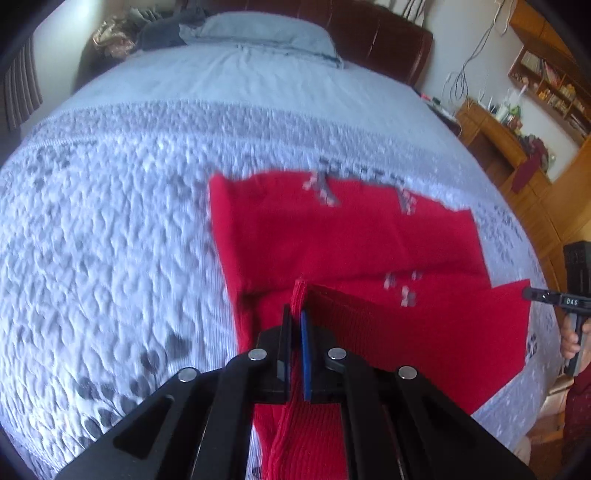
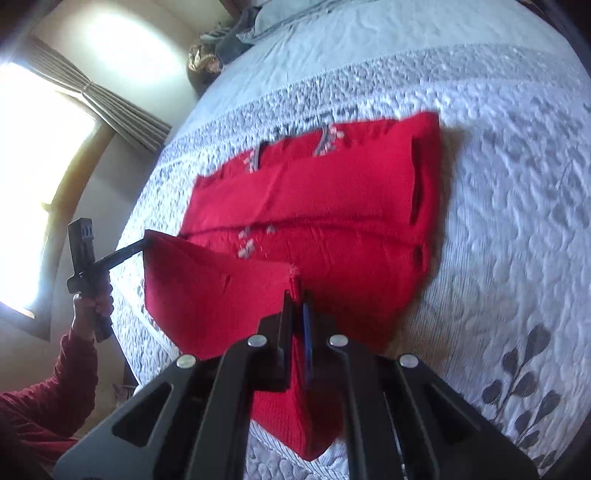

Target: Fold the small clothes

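A small red knit sweater [image 1: 332, 236] with grey and white marks lies on the bed; it also shows in the right wrist view [image 2: 332, 199]. My left gripper [image 1: 297, 314] is shut on the ribbed near edge of the sweater and holds it lifted. My right gripper [image 2: 297, 299] is shut on the other near corner, also lifted. The held edge stretches between them as a raised flap [image 2: 207, 291]. The other hand-held gripper appears at the right edge of the left wrist view [image 1: 546, 295] and at the left of the right wrist view [image 2: 144, 243].
The bed has a pale blue quilted cover [image 1: 110, 229] with grey leaf prints. A pillow [image 1: 266, 29] and dark clothes lie at the headboard. Wooden shelves [image 1: 517, 122] stand to the right of the bed, a curtained window [image 2: 44, 147] to the left.
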The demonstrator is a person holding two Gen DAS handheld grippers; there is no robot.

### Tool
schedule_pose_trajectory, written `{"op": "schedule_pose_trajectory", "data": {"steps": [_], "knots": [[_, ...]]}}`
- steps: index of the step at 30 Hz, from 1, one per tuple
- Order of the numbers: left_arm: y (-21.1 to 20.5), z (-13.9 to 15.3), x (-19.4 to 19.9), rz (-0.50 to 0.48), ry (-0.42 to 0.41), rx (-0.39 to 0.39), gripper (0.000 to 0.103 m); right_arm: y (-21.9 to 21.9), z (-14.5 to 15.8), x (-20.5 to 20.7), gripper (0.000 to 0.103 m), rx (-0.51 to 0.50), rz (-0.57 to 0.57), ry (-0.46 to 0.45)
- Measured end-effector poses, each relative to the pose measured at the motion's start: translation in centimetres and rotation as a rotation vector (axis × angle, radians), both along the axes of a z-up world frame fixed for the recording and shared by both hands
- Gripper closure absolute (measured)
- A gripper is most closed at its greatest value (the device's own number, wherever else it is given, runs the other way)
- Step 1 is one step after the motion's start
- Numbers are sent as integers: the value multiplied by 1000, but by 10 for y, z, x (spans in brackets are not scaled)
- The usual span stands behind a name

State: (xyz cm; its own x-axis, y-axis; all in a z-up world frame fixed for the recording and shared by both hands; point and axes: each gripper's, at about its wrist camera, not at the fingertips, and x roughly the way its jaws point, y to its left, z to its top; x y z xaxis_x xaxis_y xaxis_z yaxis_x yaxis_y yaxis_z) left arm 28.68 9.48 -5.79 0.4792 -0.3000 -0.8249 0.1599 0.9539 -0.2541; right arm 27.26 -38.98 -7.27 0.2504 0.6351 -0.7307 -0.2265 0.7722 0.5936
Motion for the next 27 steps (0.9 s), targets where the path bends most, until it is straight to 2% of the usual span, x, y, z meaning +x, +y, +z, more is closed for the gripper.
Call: {"op": "schedule_pose_trajectory", "data": {"steps": [5, 11, 16, 19, 27], "knots": [[-1, 31, 46, 46, -57, -9, 99, -12, 32, 38, 100, -6, -48, -46], [-1, 29, 128, 128, -60, 28, 99, -9, 37, 114, 100, -69, -102, -29], [-8, 1, 179, 175, -43, 78, 99, -5, 13, 180, 100, -111, -165, 33], [-12, -30, 196, 193, 14, 110, 99, 0, -14, 204, 100, -147, -192, 85], [-23, -89, 208, 196, 96, 228, 97, 10, -78, 223, 100, -252, -214, 182]]}}
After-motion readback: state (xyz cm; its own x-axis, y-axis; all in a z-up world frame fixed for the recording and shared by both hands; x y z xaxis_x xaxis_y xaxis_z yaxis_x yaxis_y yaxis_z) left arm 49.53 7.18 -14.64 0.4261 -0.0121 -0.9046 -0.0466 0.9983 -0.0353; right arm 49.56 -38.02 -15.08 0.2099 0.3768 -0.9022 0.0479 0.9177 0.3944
